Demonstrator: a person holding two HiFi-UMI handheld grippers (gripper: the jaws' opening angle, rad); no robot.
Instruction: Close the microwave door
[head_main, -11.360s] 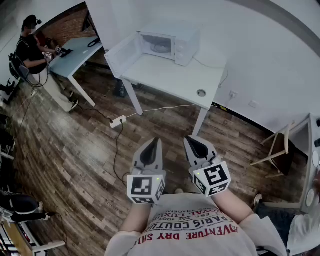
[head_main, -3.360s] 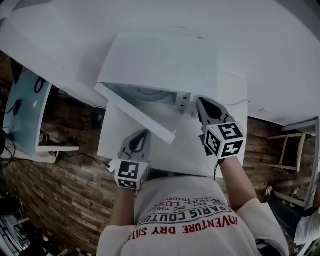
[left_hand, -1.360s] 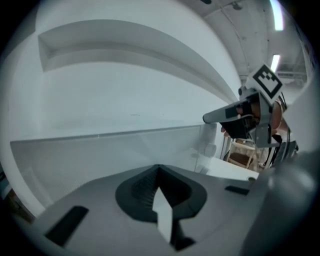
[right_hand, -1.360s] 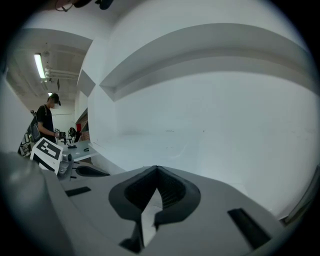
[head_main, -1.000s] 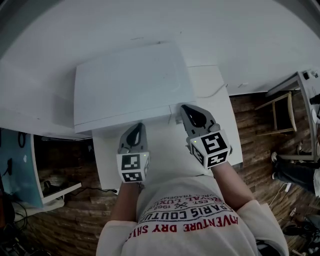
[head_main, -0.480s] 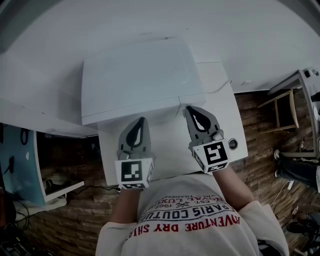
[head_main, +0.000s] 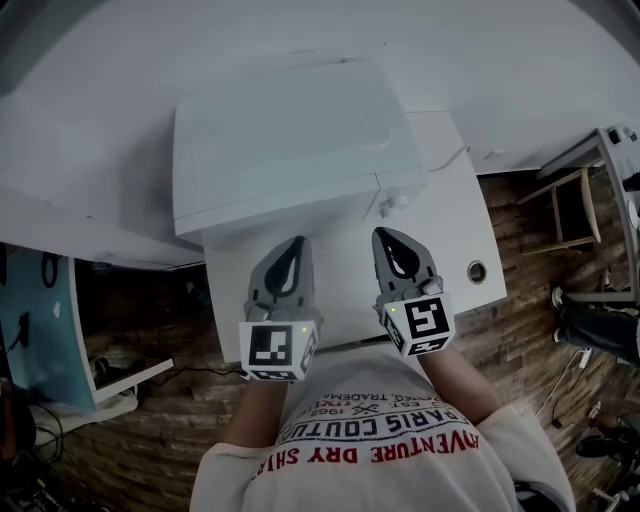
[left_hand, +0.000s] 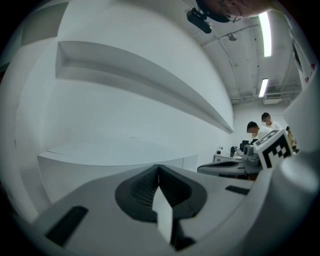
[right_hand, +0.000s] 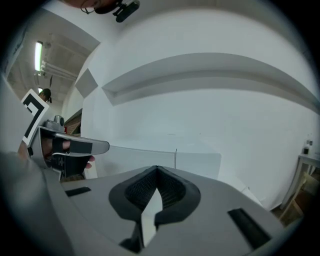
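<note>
Head view: left claw (head_main: 296, 241) and right claw (head_main: 382, 233) closed, apart from the microwave (head_main: 290, 140).

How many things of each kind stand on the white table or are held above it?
Microwave, door closed: 1
Claws, the left claw and the right claw, both shut and empty: 2
Total: 3

Head view looks steeply down from close above the microwave (head_main: 290, 140) and white table (head_main: 450, 230); left and right gripper views sit low over the table, facing forward, near the microwave front, which all three share.
</note>
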